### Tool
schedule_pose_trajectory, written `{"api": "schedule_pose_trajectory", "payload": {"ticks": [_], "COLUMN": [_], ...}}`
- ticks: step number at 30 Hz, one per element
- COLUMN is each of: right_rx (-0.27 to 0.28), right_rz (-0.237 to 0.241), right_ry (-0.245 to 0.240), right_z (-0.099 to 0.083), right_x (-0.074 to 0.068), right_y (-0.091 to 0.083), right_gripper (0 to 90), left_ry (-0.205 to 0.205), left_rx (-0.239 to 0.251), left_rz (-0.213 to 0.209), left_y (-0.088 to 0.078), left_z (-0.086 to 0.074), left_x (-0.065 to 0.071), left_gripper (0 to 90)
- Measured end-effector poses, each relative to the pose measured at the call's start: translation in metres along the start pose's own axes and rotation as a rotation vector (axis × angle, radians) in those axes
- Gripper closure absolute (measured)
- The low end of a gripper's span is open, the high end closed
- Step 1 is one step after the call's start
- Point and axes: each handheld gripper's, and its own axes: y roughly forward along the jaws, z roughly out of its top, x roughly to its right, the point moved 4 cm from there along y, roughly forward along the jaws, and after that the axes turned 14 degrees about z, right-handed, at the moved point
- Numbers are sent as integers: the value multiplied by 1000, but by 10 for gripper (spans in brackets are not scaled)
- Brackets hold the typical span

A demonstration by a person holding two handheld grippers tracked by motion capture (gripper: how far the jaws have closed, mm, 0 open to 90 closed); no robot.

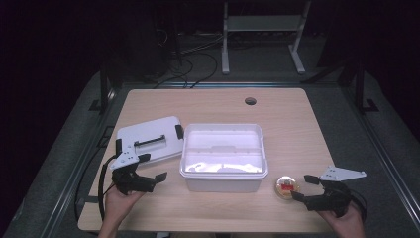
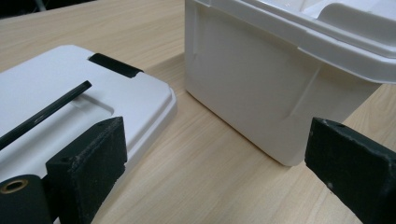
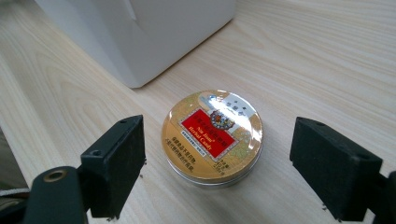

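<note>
At the centre of the wooden table [image 1: 287, 119] stands an open white box [image 1: 223, 156], its interior split by a partition. To its left the white lid [image 1: 148, 139] lies flat, close to the box but apart from it, with a black handle bar and a black clip at its edge. By the box's near right corner sits a round gold tin [image 1: 288, 187] with a red label, lid closed, flat on the table and clear of the box.

Left gripper [image 1: 148, 168]: held in the person's left hand over the lid's near edge, jaws wide apart, gripping nothing; its own view looks at the gap between lid and box.

Right gripper [image 1: 303, 187]: held in the right hand just right of the tin, jaws spread wide. In its own view the tin [image 3: 212, 136] lies between the jaws, touching neither.
</note>
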Motion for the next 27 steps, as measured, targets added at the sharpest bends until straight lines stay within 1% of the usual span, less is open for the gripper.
{"api": "schedule_pose_trajectory", "payload": {"ticks": [5,8,10,11,12,14,17,18,19,20,21,22,23,24,25,26,27], "right_rx": [-3,-1,-5,-5,-10,-7,-10,-10,-11,-14,-14,-20,-23,-23,-25,-24,-23], "right_rz": [4,0,-3,-3,-1,-3,-6,-5,-3,-3,-3,-1,-2,-2,-3,-3,-6], "right_ry": [-6,-8,-7,-7,-7,-12,-20,-19,-19,-20,-20,-23,-27,-27,-25,-29,-30], "right_z": [0,0,0,0,1,3,5,6,6,6,6,7,7,7,7,7,7], "right_x": [0,-1,-1,-1,-1,-2,-3,-4,-4,-4,-4,-5,-5,-5,-6,-6,-6], "right_y": [-1,-1,0,0,0,0,0,0,1,1,1,3,3,3,3,2,1], "right_gripper": [176,176,175,175,176,175,175,175,176,176,176,176,176,176,175,176,175], "left_ry": [8,26,46,46,79,108,194,194,245,262,262,303,324,324,343,372,389], "left_rx": [-3,-10,-2,-2,5,12,4,4,8,8,8,4,-1,-1,-16,-53,-72], "left_rz": [-10,-23,-26,-26,-40,-59,-62,-62,-75,-82,-82,-98,-106,-106,-124,-157,-171], "left_y": [-1,-3,-7,-7,-13,-17,-24,-24,-28,-29,-29,-30,-30,-30,-30,-27,-26], "left_z": [1,3,9,9,16,25,38,38,48,54,54,65,71,71,76,85,90], "left_x": [1,4,6,6,10,14,23,23,28,31,31,35,38,38,40,45,47], "left_gripper": [63,62,63,65,81,93,96,122,134,134,134,135,136,142,142,162,162]}}
